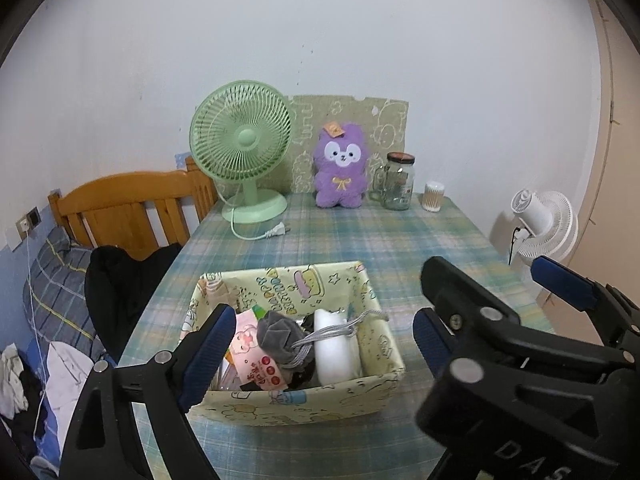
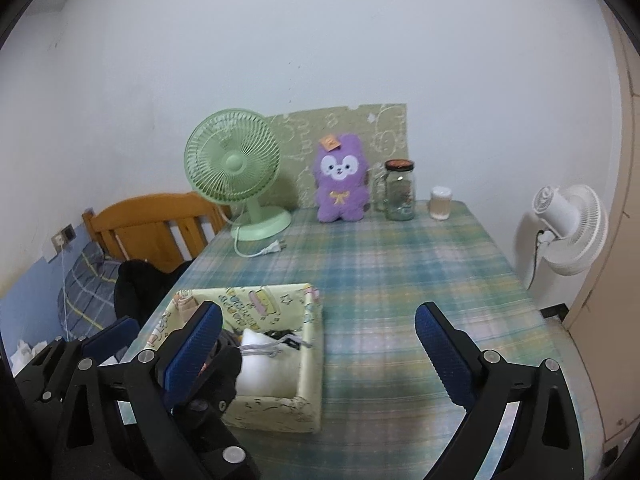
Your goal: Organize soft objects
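Note:
A yellow patterned fabric box (image 1: pixel 304 280) stands on the plaid table (image 1: pixel 360 240). Inside it lie a grey drawstring pouch (image 1: pixel 276 338), a white soft item (image 1: pixel 334 348) and a pink packet (image 1: pixel 256 356). My left gripper (image 1: pixel 320 344) hovers open over the box's near side, with nothing between its pads. To the right of the box my right gripper (image 2: pixel 320 352) is open and empty above bare cloth; the box (image 2: pixel 276 300) sits by its left finger. A purple plush (image 1: pixel 340 170) stands upright at the table's far edge.
At the back stand a green desk fan (image 1: pixel 242 152) with a loose plug cord (image 1: pixel 276 232), a glass jar (image 1: pixel 398 182) and a swab tub (image 1: pixel 434 196). A white fan (image 2: pixel 568 228) stands right of the table. A wooden headboard (image 1: pixel 132 208), black clothing (image 1: pixel 120 288) and bedding are on the left.

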A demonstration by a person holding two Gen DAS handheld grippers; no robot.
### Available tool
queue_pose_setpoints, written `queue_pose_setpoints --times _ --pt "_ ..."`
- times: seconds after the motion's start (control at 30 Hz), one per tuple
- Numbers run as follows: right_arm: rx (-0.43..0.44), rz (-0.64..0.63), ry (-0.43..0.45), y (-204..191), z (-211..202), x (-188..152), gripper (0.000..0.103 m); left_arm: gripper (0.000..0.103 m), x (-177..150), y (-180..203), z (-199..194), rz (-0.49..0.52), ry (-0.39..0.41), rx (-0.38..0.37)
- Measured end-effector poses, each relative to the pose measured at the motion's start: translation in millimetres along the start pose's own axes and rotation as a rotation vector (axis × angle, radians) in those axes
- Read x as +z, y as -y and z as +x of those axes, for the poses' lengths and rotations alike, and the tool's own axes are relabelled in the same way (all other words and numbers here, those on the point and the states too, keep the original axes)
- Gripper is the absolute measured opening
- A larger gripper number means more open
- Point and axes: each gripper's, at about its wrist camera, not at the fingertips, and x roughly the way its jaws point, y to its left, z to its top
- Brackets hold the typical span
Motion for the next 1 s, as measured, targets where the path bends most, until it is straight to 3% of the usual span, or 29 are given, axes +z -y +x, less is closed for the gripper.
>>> queue_pose_setpoints --times 0.63,1.0 --pt "-0.127 0.038 0.13 67 -77 7 0.103 0.1 10 49 -47 0.05 0.109 -0.016" --pt "-0.162 0.034 0.157 96 -108 4 0.103 0.102 8 76 -68 0.046 0.149 -0.015"
